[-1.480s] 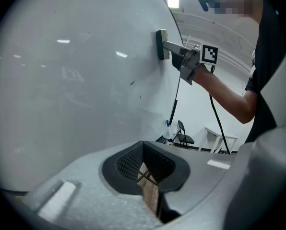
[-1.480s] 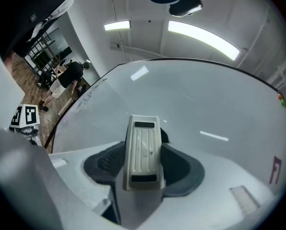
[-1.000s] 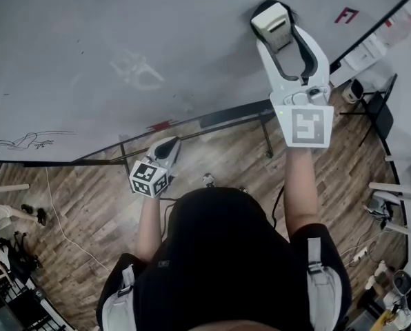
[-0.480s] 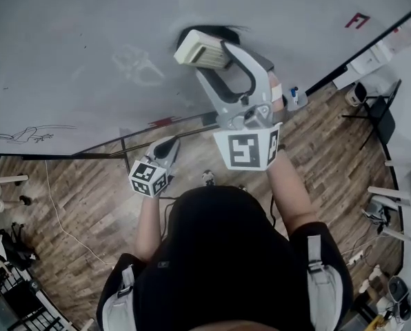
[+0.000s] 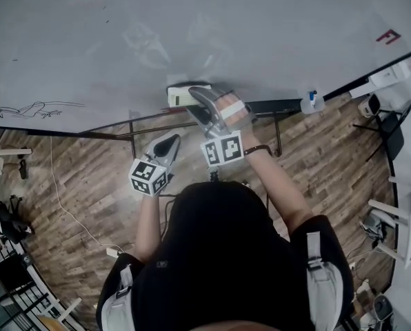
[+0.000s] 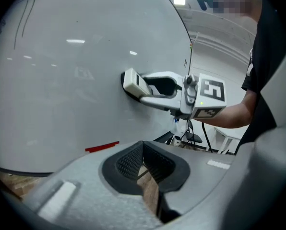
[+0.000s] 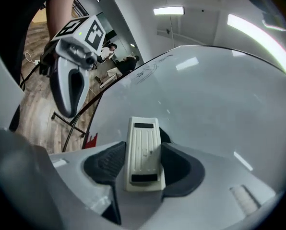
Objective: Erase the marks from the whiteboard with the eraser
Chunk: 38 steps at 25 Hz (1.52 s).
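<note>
**Eraser on the board's lower edge, sketch on the left not yet reached**

You have the cream ribbed plastic eraser (image 7: 144,152) clamped across its narrow sides in the right gripper (image 5: 190,96). Its jaws are closed just far enough to pinch the block, with its ribbed back turned toward that gripper's camera. Held this way, the wiping face points at the large white whiteboard (image 5: 274,26), so a push of your arm should carry it across the surface. The eraser sits low on the board, close above the dark bottom rail (image 5: 261,106). It appears to lie flat against the surface, though no view settles the contact for certain.

Your left gripper (image 5: 167,145) hangs nearer to you, below the board and over the wooden plank floor (image 5: 74,185). Its jaws are drawn together at the tips with nothing between them. It seems parked there to stay out of the sweep.

A thin black line sketch (image 5: 27,107) remains at the board's left edge, well apart from the eraser. A faint grey ghost smudge (image 5: 145,41) shows farther up. Both likely need passes.
</note>
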### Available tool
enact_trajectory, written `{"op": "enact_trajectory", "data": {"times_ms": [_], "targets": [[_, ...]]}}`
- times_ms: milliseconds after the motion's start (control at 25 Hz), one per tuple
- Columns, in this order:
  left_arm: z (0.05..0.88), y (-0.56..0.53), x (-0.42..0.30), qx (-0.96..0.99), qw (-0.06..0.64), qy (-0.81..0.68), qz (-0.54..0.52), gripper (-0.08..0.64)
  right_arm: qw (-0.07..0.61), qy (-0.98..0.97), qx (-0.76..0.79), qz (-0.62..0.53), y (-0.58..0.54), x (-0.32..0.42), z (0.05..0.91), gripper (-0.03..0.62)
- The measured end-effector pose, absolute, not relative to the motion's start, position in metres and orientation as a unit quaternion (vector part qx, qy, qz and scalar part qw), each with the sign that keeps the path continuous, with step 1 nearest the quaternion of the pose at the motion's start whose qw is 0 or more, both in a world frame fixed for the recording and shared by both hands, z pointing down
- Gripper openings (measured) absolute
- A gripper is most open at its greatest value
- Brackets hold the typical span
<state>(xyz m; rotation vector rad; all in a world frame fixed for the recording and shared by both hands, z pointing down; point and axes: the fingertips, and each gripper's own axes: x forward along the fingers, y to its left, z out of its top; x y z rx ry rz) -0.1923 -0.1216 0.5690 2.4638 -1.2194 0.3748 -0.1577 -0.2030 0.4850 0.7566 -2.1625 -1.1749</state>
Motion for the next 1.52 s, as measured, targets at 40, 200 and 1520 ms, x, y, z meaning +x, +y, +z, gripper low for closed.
{"op": "enact_trajectory", "data": {"times_ms": [40,200,1520], "targets": [[0.570,-0.120,-0.198,0.870,0.184,-0.437,0.134,0.011,0.286,-0.808,0.280,-0.432,-0.203,-0.156,0.495,0.235],[0.571,-0.118,-0.206,0.866,0.187,-0.444,0.135,0.011,0.285,-0.824,0.287,-0.397,-0.207,-0.142,0.501,0.235],[0.564,-0.119,-0.168,0.885,0.177,-0.411,0.130,0.011,0.310,-0.817,0.337,-0.352,-0.217,-0.102,0.506,0.235]]}}
